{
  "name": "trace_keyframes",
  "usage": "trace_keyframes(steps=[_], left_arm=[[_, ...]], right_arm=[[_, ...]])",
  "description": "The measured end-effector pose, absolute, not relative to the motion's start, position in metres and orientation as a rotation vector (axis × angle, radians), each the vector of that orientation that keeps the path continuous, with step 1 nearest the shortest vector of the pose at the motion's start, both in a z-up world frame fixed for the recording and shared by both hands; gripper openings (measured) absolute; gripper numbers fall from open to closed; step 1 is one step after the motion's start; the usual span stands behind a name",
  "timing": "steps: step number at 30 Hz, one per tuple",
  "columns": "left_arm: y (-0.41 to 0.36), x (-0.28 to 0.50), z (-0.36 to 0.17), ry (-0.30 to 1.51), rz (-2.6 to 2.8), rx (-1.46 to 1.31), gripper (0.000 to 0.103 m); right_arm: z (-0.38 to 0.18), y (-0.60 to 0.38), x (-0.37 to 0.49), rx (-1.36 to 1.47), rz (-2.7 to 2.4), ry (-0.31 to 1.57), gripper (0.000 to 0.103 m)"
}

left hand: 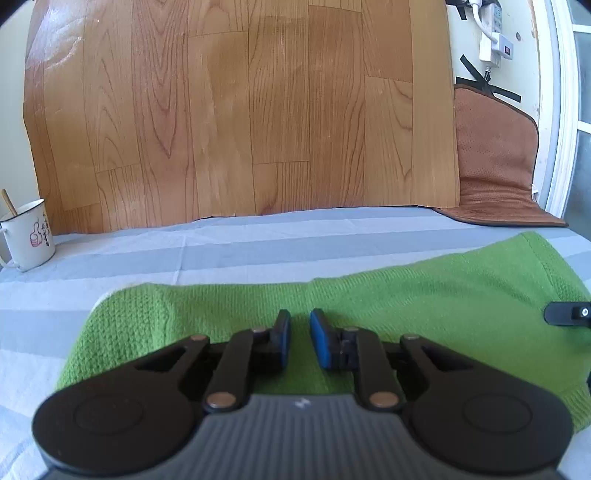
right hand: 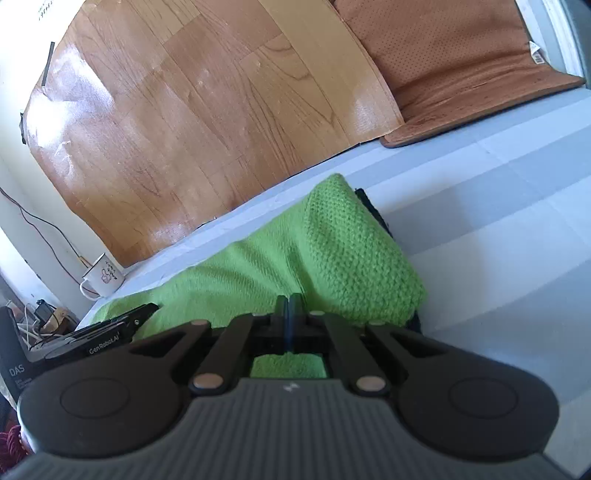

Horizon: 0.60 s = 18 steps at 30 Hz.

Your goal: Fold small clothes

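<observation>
Chunky green knit (left hand: 369, 306) lies on the striped sheet (left hand: 221, 243). Left gripper (left hand: 300, 334) slightly spread, right gripper (right hand: 290, 314) pressed together. Enamel mug (left hand: 27, 236) holds a stick (left hand: 8, 201).

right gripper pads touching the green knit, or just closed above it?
Cannot tell. In the right wrist view the right gripper is shut with the green knit garment directly behind its tips, but no fabric visibly sits between the pads.

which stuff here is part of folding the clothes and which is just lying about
Part of the job:
green knit garment
left gripper
right gripper
striped sheet it lies on

Just lying about:
white mug with a spoon in it
brown cushion
wood-pattern sheet against the wall
power strip
</observation>
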<state>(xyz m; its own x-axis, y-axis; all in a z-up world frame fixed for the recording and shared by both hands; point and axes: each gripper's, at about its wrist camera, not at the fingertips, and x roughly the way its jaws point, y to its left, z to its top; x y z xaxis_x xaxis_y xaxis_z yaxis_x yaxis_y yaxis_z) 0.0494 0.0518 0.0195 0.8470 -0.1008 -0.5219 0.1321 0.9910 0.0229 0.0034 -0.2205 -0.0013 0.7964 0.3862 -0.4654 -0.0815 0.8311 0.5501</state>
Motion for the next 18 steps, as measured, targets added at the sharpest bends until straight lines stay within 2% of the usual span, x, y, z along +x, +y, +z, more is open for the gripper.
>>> trace_keyframes(steps=[3, 7, 8, 11, 18], left_arm=[[0.055, 0.043, 0.02, 0.532, -0.12, 0.05, 0.017], [0.063, 0.025, 0.024, 0.475, -0.149, 0.011, 0.03], [0.063, 0.021, 0.025, 0.466, -0.161, 0.01, 0.03], [0.059, 0.015, 0.025, 0.458, -0.184, 0.033, 0.03], [0.052, 0.021, 0.021, 0.505, -0.156, 0.07, 0.036]], right_arm=[[-0.001, -0.223, -0.005, 0.554, 0.257, 0.61, 0.001], [-0.002, -0.244, -0.029, 0.626, 0.235, 0.6, 0.005], [0.001, -0.249, -0.037, 0.643, 0.232, 0.576, 0.005], [0.014, -0.26, -0.053, 0.627, 0.15, 0.509, 0.014], [0.02, -0.267, -0.046, 0.669, 0.108, 0.483, 0.014]])
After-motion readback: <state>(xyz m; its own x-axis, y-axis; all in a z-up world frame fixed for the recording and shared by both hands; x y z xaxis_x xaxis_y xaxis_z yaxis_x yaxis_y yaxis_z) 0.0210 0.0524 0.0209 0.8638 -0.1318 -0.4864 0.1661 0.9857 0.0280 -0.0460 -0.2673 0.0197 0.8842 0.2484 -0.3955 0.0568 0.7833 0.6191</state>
